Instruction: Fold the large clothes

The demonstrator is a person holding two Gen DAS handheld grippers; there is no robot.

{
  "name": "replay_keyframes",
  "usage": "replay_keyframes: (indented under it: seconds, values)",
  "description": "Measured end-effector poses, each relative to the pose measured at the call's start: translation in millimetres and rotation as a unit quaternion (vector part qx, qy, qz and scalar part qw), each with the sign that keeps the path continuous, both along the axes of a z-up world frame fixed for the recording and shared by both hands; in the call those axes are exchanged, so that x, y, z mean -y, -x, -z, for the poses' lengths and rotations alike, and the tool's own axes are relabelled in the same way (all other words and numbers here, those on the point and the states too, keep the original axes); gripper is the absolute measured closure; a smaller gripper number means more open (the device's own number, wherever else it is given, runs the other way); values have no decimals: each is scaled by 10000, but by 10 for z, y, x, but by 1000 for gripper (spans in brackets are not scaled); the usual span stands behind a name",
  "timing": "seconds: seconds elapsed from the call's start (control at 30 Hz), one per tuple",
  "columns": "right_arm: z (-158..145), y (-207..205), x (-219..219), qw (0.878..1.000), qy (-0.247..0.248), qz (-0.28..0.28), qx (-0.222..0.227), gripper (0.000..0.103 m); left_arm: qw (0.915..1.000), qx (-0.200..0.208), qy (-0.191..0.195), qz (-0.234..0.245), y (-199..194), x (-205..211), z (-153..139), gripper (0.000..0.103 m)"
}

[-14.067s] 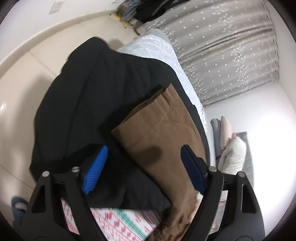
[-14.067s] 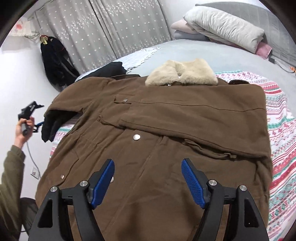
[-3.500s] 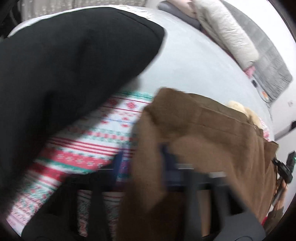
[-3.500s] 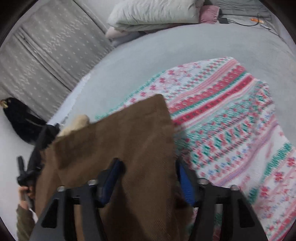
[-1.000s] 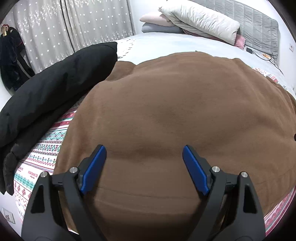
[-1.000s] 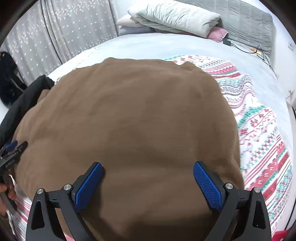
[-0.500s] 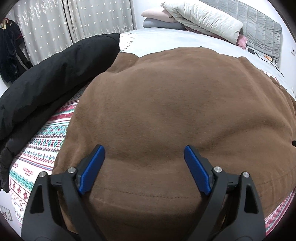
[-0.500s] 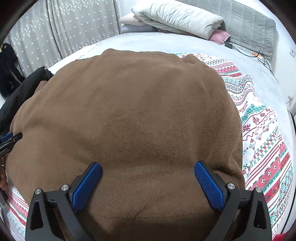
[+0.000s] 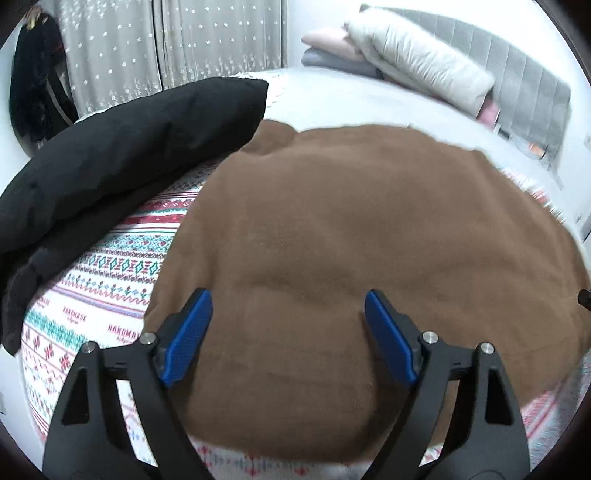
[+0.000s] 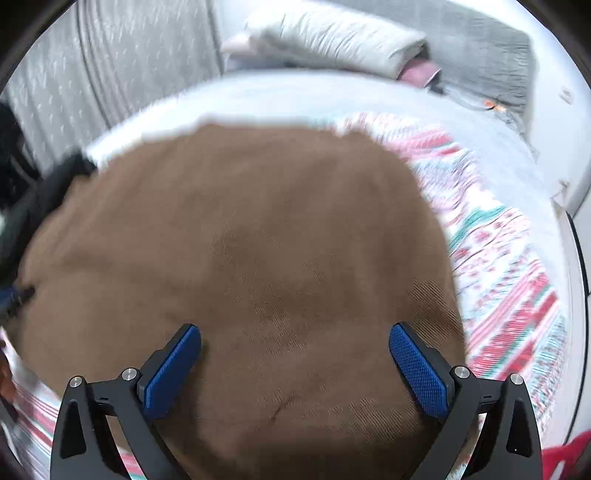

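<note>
In the left wrist view the left gripper point(image 9: 284, 325), jaws spread and empty, hangs over the folded brown coat point(image 9: 369, 229), a thick, soft, heavy bundle best taken at its near hem at 6 o'clock. It lies on a patterned blanket point(image 9: 99, 291), a black jacket point(image 9: 122, 147) at 10 o'clock. In the right wrist view the right gripper point(image 10: 295, 358) also gapes empty above the coat; pillows point(image 10: 325, 33) at 12 o'clock.

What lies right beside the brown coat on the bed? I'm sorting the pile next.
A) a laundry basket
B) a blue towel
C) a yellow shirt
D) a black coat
D: a black coat lies along the far left edge of the folded brown coat.
</note>
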State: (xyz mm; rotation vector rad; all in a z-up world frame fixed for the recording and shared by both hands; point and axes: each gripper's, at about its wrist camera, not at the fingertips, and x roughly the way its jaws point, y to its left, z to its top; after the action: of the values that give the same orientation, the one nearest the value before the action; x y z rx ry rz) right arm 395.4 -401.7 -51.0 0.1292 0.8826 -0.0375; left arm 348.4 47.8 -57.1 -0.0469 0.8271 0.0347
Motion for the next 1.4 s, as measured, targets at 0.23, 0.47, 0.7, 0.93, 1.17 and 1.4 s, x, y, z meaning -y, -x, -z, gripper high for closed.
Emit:
replay_keyframes:
  seconds: [0.23,0.47,0.7,0.93,1.17,1.4]
  values:
    - [352,104,26,9985,201,-348,-370,0,9977,-244,-614,130,-55,78,243,16]
    - [72,190,-41,9996,153,8,-225,0,9997,-187,4,-167,82,-150,-129,17]
    - [-530,725,-281,9983,-339,-359,315,0,9994,165,211,-230,748,65,-682,17]
    - [-1012,1518,-848,9908,-205,-763,1102,0,9933,1141,-81,188,1803,454,-1227,10]
    - [-1103,2182,-1315,9828,-25,-1092,1490,0,9885,1447,-305,317,2316,591,-1214,10]
    - [-984,2532,-1530,9771,289,-1106,1797,0,9913,1218,-325,389,2455,617,-1000,9]
